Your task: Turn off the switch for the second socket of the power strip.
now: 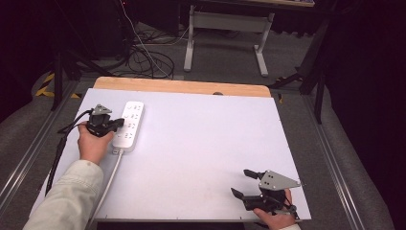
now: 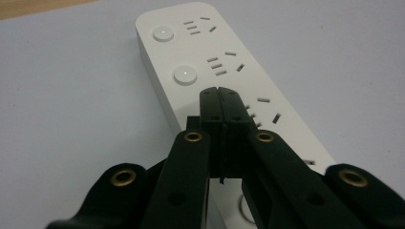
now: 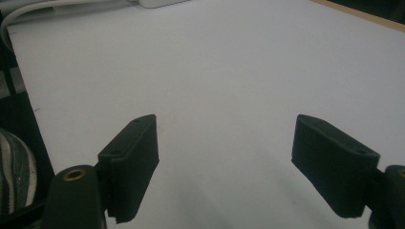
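Your clenched left gripper [image 1: 116,124] sits over the power strip [image 1: 129,125].
The strip lies at the white mat's [image 1: 201,143] left edge, jaws empty above a switch button; whether it's pressed, you can't tell. Your right gripper [image 1: 245,183] waits released, well apart.

White power strip [image 1: 129,125] lies on table [image 1: 201,143].

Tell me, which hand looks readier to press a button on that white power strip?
The left. Its gripper sits over the power strip, jaws shut, tips by a round button. The right gripper hangs open over bare table, far off.
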Action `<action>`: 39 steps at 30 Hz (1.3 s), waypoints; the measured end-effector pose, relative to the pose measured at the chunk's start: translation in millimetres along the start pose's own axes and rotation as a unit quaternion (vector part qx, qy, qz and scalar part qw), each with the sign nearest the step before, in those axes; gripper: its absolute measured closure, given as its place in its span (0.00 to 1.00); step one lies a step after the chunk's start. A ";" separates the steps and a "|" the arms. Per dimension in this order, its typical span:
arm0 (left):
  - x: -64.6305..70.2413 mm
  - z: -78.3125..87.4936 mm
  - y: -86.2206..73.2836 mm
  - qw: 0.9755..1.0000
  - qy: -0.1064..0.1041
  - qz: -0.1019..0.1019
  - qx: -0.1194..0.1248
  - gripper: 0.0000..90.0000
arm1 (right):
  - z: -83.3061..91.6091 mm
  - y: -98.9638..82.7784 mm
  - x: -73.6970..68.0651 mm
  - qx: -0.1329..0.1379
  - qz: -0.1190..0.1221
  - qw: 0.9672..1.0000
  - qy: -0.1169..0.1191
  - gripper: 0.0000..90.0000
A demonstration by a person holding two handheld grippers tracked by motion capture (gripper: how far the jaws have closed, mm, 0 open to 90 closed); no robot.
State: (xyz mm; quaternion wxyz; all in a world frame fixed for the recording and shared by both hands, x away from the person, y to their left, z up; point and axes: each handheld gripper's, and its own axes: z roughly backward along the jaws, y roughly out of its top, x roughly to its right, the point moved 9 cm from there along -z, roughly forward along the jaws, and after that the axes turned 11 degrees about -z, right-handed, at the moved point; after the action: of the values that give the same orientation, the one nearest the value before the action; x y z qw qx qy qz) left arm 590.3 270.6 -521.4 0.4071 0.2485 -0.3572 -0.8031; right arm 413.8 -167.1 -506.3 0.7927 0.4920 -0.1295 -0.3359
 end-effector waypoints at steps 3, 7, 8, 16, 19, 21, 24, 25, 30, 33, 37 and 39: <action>0.1 -1.4 -0.9 1.000 0.001 -0.001 -0.001 1.00 | -0.1 0.0 0.2 0.000 -0.001 1.000 0.000 0.27; -0.5 -2.0 -0.8 1.000 0.004 -0.006 0.000 0.99 | 0.1 0.0 0.0 0.000 -0.001 1.000 0.000 0.27; -0.4 -2.4 -0.9 1.000 0.005 -0.007 0.002 0.99 | 0.1 0.0 0.0 0.000 -0.001 1.000 0.000 0.27; -1.1 -4.1 -2.4 1.000 0.013 -0.016 -0.003 1.00 | 0.5 0.3 -0.6 0.002 -0.003 1.000 0.003 0.27; -1.5 -4.6 -2.9 1.000 0.014 -0.015 -0.005 1.00 | 0.5 0.2 -0.9 0.002 -0.003 1.000 0.004 0.27; -1.4 -4.9 -2.7 1.000 0.015 -0.017 -0.005 1.00 | 0.4 0.1 -0.7 0.001 -0.003 1.000 0.004 0.27; -1.5 -5.1 -2.8 1.000 0.014 -0.016 -0.004 1.00 | 0.3 -0.1 -0.7 0.000 -0.003 1.000 0.004 0.27; -1.6 -5.4 -2.6 1.000 0.014 -0.013 -0.003 1.00 | 0.3 0.0 -0.8 0.000 -0.003 1.000 0.004 0.27; -1.8 -5.2 -2.9 1.000 0.016 -0.021 -0.003 1.00 | 0.2 -0.1 -1.0 0.000 -0.002 1.000 0.004 0.27; -1.3 -5.5 -2.7 1.000 0.016 -0.020 -0.002 1.00 | -0.2 -0.2 -1.2 -0.001 -0.002 1.000 0.005 0.27; -1.0 -5.5 -2.5 1.000 0.017 -0.019 -0.003 1.00 | 0.0 -0.2 -1.3 0.000 -0.001 1.000 0.005 0.27; -0.9 -5.5 -2.6 1.000 0.017 -0.017 -0.004 1.00 | 0.1 -0.2 -1.3 0.000 -0.001 1.000 0.005 0.27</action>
State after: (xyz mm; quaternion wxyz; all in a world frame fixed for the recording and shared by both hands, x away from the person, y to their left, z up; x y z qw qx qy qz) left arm 593.4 270.4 -526.7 0.4002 0.2665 -0.3426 -0.8071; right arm 412.7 -166.4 -506.3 0.7931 0.4936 -0.1249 -0.3343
